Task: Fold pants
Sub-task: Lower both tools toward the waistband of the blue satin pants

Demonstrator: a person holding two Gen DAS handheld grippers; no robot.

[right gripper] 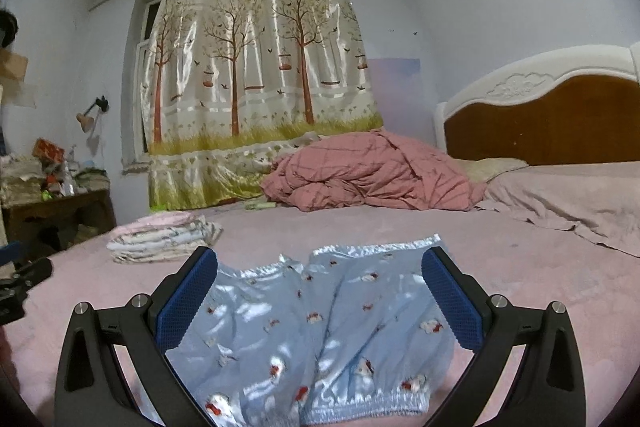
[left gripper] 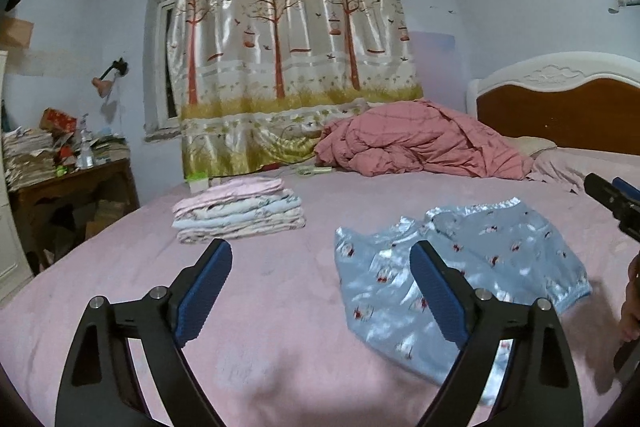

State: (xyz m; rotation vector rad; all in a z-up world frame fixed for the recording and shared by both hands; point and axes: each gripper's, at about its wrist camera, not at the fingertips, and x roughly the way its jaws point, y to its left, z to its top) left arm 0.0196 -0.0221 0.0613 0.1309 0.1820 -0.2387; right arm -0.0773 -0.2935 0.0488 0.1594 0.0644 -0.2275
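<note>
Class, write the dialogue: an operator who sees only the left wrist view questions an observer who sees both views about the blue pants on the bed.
Operator: My view cuts off the pants' near edge. What is there?
Observer: In the right wrist view the pants end nearest the camera in a gathered elastic band.
Operator: I see only the tip of the right tool. Is it gripping?
Observer: No. The right tool is open, its jaws wide apart above the pants and holding nothing.

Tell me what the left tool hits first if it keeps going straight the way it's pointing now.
Probably the bare pink bedsheet. The open left tool aims between the stack of folded clothes and the blue satin pants, whose edge lies under its right finger. Depth is uncertain.
</note>
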